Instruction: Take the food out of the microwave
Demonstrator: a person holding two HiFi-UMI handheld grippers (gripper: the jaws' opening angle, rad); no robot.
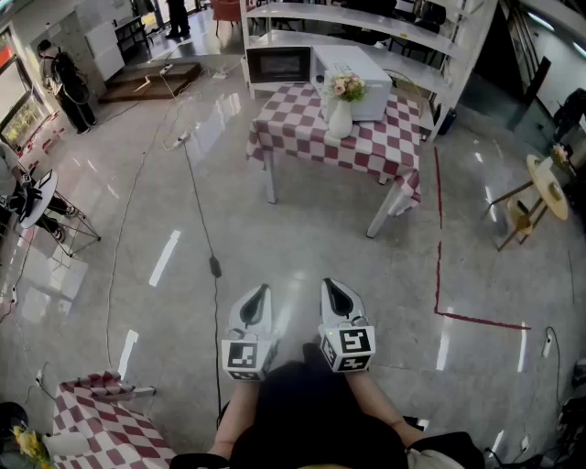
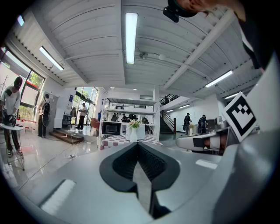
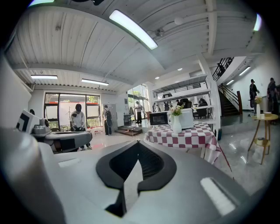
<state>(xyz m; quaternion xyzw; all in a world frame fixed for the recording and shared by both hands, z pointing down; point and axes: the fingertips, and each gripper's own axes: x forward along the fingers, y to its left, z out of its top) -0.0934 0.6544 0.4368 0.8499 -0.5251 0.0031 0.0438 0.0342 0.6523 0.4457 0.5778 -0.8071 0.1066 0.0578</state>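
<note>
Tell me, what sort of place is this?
Probably a big open hall used as a test studio, not a home: a checkered table with a microwave and flower vase stands on polished floor, with loose cables and a staircase.

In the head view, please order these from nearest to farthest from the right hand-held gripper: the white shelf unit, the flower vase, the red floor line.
1. The red floor line, to the right of the right hand-held gripper.
2. The flower vase, ahead on the checked table.
3. The white shelf unit, behind that table.
</note>
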